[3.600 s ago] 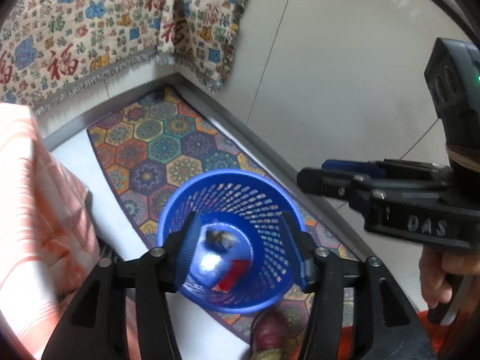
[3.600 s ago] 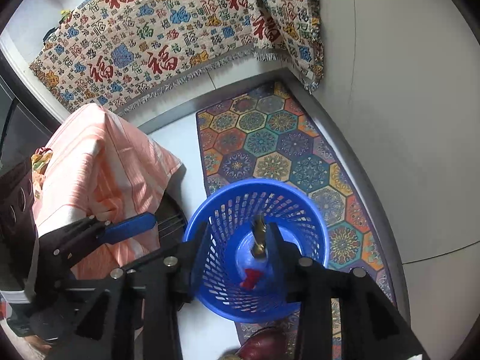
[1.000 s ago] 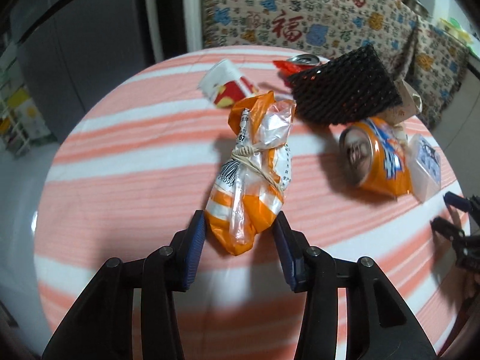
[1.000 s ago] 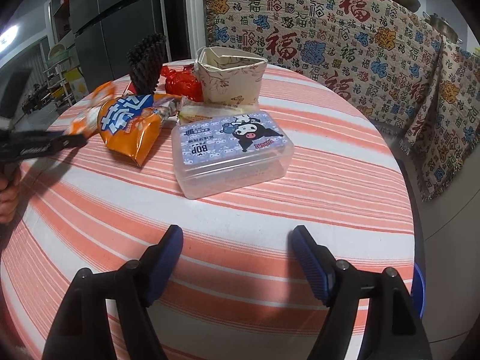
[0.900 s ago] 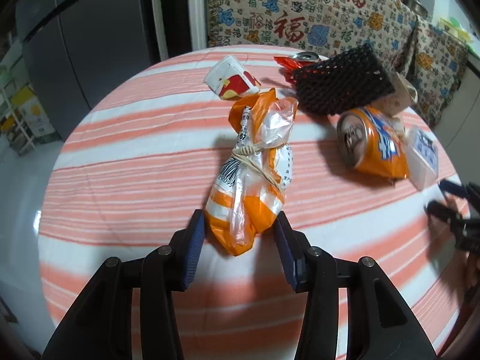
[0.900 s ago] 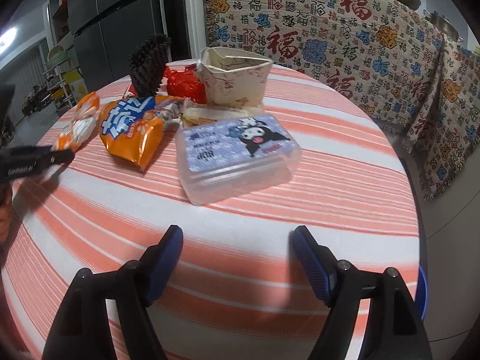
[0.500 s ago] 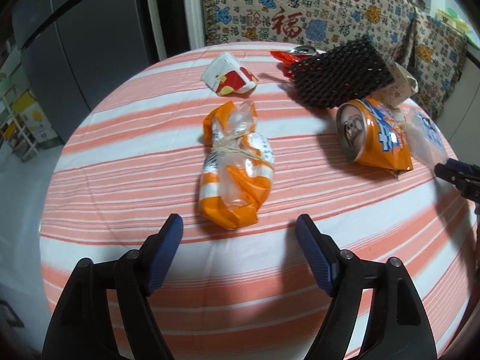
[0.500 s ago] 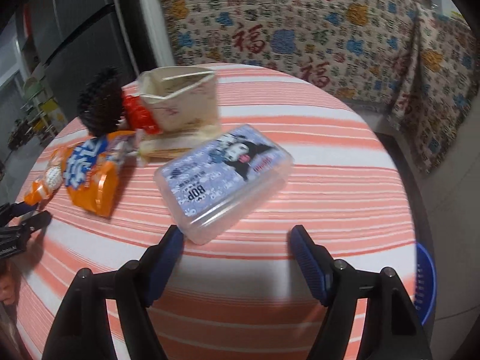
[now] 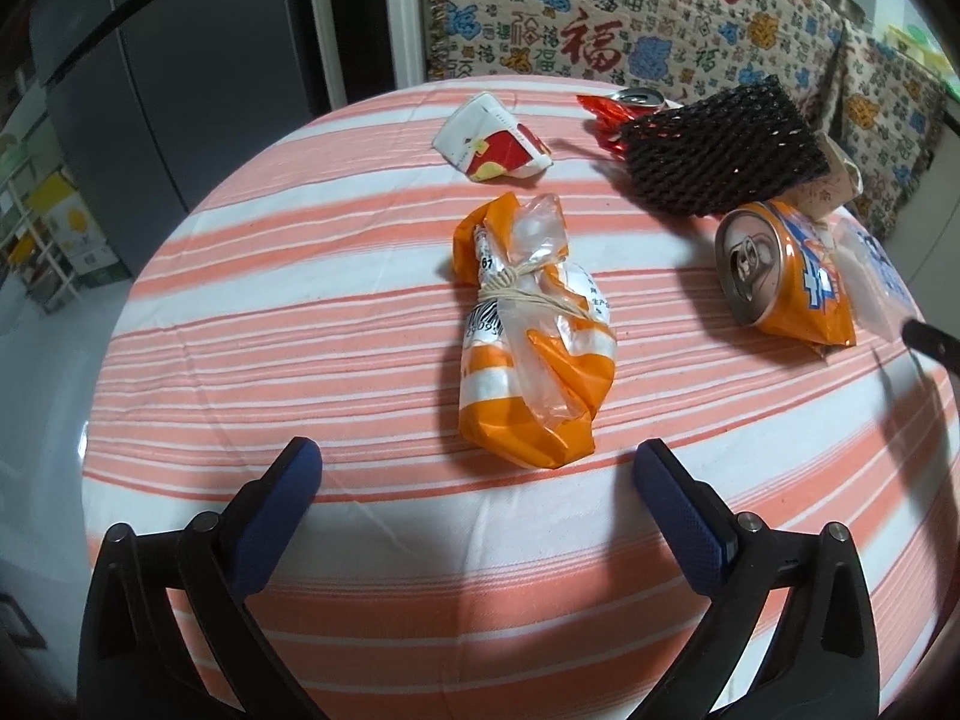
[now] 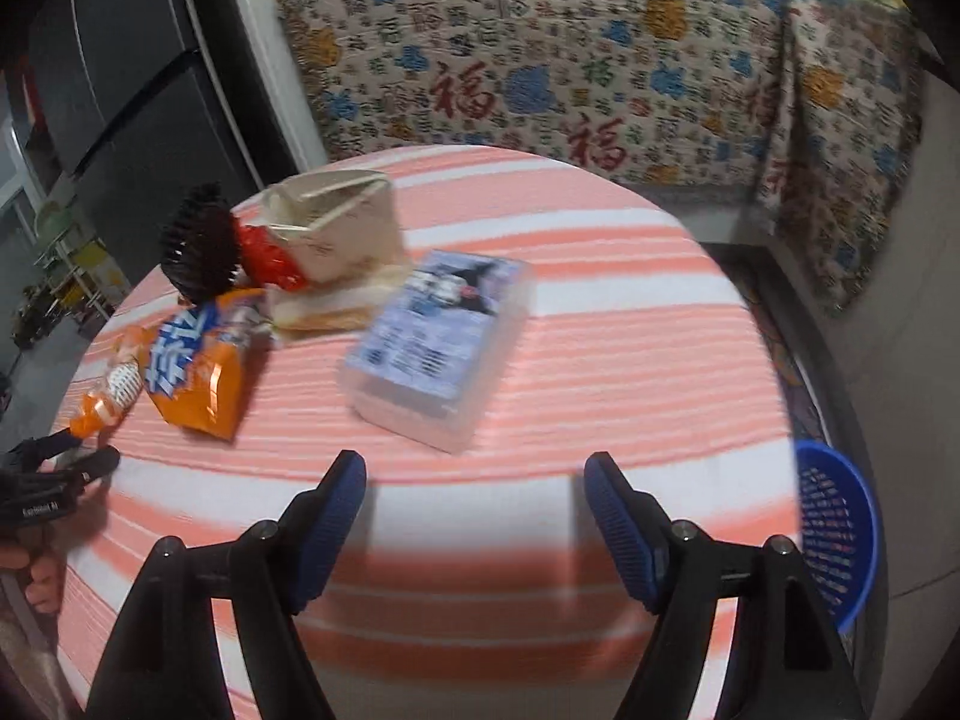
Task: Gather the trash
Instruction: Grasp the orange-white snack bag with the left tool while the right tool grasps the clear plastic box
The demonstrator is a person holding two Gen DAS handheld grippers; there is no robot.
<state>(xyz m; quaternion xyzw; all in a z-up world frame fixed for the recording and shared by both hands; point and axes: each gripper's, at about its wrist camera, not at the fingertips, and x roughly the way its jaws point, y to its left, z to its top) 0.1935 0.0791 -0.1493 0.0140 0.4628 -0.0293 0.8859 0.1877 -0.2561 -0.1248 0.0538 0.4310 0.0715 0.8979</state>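
An orange-and-clear plastic bag, tied with a rubber band, lies on the striped tablecloth. My left gripper stands just short of it. Its jaws are opening wide and no pad touches the bag. In the right wrist view a clear plastic box with a cartoon label lies a little beyond my right gripper, which is open and holds nothing. A blue mesh basket stands on the floor past the table's right edge.
More litter sits further back: an orange crushed can, black foam netting, a red-and-white carton scrap, a red wrapper and a beige paper carton. A patterned cloth hangs behind, and a dark fridge is at left.
My left jaws have spread wide and let go of the orange bag, which now lies flat on the cloth. The right gripper has rolled, and the clear box looks tilted in its view.
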